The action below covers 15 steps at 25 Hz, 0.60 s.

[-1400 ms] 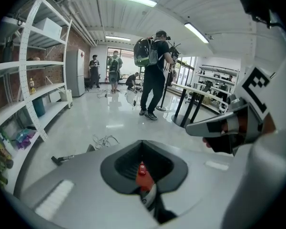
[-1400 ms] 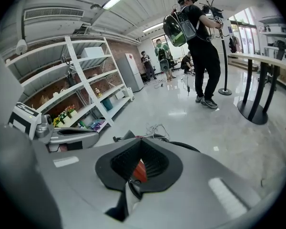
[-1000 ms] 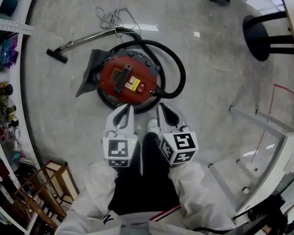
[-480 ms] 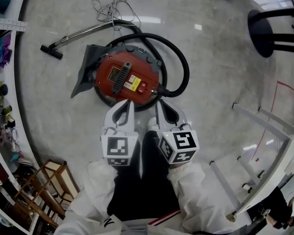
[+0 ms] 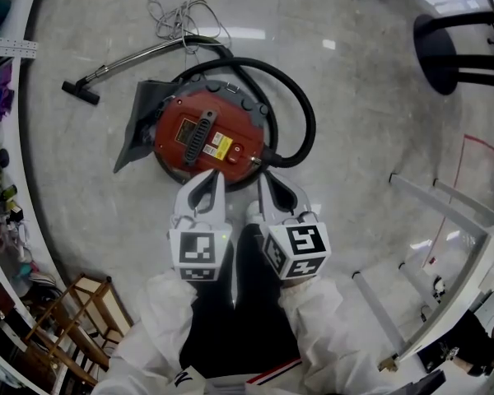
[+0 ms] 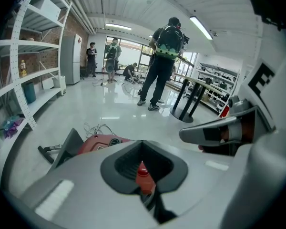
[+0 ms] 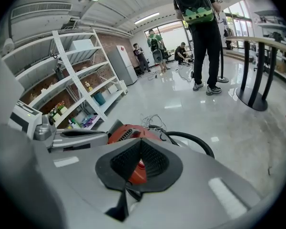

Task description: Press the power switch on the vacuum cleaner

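Risk lay in aim, said one: the vacuum cleaner (image 5: 206, 134) sat on the floor (image 5: 370, 97) just beyond both grippers, its switch too small to pick out.

And the fingers? asked the other.

Pressed together, empty, on left gripper (image 5: 214, 181) and right gripper (image 5: 264, 181) alike. A blunt tip could have missed, or nudged the hose (image 5: 303, 113).

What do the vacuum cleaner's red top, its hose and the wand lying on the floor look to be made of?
Red top: likely moulded plastic with a fairly matte finish, given its even colour and soft highlights.
Hose: probably flexible black plastic or rubber, since it bends in a smooth loop.
Wand: seemingly metal, as it is thin, rigid and silvery with a bright sheen.
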Each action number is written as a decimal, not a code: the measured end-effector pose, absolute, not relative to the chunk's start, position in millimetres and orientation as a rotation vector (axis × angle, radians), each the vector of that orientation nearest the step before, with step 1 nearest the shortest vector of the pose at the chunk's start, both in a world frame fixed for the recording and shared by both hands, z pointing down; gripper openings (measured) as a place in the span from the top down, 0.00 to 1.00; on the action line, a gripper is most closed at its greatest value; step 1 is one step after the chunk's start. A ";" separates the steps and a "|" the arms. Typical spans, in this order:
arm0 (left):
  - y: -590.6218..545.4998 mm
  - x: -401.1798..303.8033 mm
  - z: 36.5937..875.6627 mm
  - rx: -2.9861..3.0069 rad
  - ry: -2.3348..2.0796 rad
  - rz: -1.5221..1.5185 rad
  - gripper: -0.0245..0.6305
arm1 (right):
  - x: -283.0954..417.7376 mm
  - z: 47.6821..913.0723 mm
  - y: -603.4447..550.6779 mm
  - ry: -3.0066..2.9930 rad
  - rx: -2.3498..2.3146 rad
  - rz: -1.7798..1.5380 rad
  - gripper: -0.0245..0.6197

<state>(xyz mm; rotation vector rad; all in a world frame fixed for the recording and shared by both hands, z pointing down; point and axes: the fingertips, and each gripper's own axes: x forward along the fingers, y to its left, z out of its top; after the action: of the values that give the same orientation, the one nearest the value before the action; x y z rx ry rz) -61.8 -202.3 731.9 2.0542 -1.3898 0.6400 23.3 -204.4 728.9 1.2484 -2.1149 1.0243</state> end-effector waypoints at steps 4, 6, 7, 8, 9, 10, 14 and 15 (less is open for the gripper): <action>-202.9 -58.2 738.0 2.061 -1.377 0.648 0.96 | 24.6 732.0 -205.6 -2.111 1.261 1.033 0.96; -202.2 -56.8 740.0 2.062 -1.373 0.654 0.96 | 24.5 732.8 -205.2 -2.112 1.261 1.035 0.96; -201.3 -55.7 740.3 2.061 -1.369 0.655 0.96 | 25.0 733.0 -204.6 -2.111 1.261 1.037 0.96; -200.7 -54.4 740.1 2.061 -1.366 0.655 0.96 | 25.7 732.9 -204.1 -2.109 1.262 1.039 0.96; -200.5 -53.1 739.7 2.062 -1.362 0.654 0.96 | 26.7 732.6 -204.2 -2.107 1.265 1.040 0.96; -200.8 -51.8 739.2 2.064 -1.359 0.653 0.96 | 27.7 732.1 -204.7 -2.106 1.269 1.041 0.96; -203.0 -48.3 741.5 2.073 -1.354 0.652 0.96 | 29.4 731.9 -206.4 -2.110 1.275 1.036 0.96; -202.6 -48.0 743.1 2.072 -1.353 0.654 0.96 | 29.5 732.6 -205.5 -2.110 1.275 1.036 0.96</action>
<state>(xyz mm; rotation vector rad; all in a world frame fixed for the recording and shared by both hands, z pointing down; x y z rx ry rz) -48.0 -202.6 743.1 2.0721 -1.3533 0.6543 29.5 -205.5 732.6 1.2746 -2.1097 1.0364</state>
